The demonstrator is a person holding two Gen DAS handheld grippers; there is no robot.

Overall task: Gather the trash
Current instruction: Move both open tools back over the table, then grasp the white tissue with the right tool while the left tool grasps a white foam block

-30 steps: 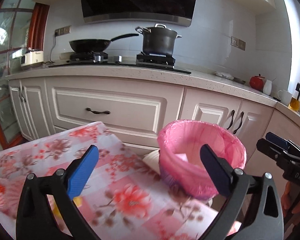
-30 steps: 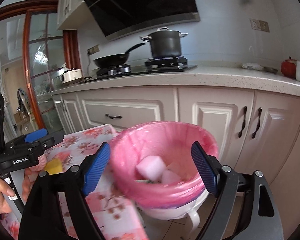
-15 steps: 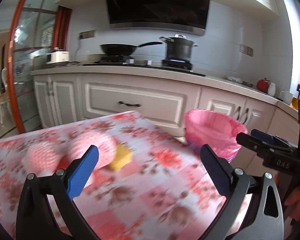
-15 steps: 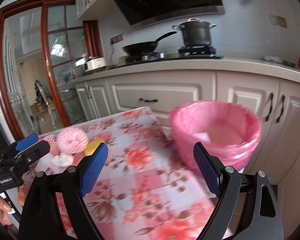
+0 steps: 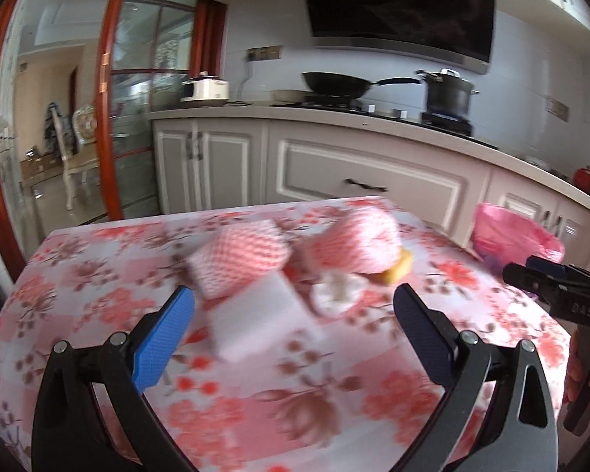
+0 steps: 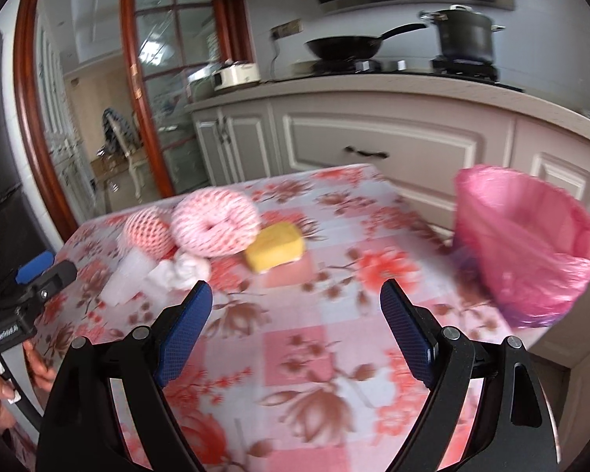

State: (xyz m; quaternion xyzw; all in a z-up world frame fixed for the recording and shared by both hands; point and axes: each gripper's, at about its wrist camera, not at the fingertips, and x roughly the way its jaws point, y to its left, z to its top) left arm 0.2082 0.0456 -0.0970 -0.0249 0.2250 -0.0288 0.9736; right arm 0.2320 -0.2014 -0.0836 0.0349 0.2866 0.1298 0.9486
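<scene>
On the floral tablecloth [image 5: 279, 373] lie two pink foam fruit nets [image 5: 240, 257] [image 5: 354, 242], a white foam block [image 5: 255, 314], a crumpled white tissue [image 5: 336, 289] and a yellow sponge [image 5: 397, 269]. My left gripper [image 5: 293, 326] is open and empty, just short of the white block. My right gripper [image 6: 295, 326] is open and empty, over the table in front of the yellow sponge [image 6: 275, 247], the nets [image 6: 214, 226] and the tissue [image 6: 181, 269]. The pink-lined trash bin [image 6: 527, 244] stands at the table's right edge; it also shows in the left wrist view [image 5: 511, 236].
Kitchen cabinets [image 5: 365, 181] and a counter with a wok [image 5: 338, 80], a pot [image 5: 448, 92] and a rice cooker [image 5: 204, 88] run behind the table. A red-framed glass door [image 5: 137, 118] is at the left. The right gripper [image 5: 562, 287] shows in the left view's right edge.
Both grippers have swung left, away from the bin and toward the trash pile on the table. Both stay open and empty.
</scene>
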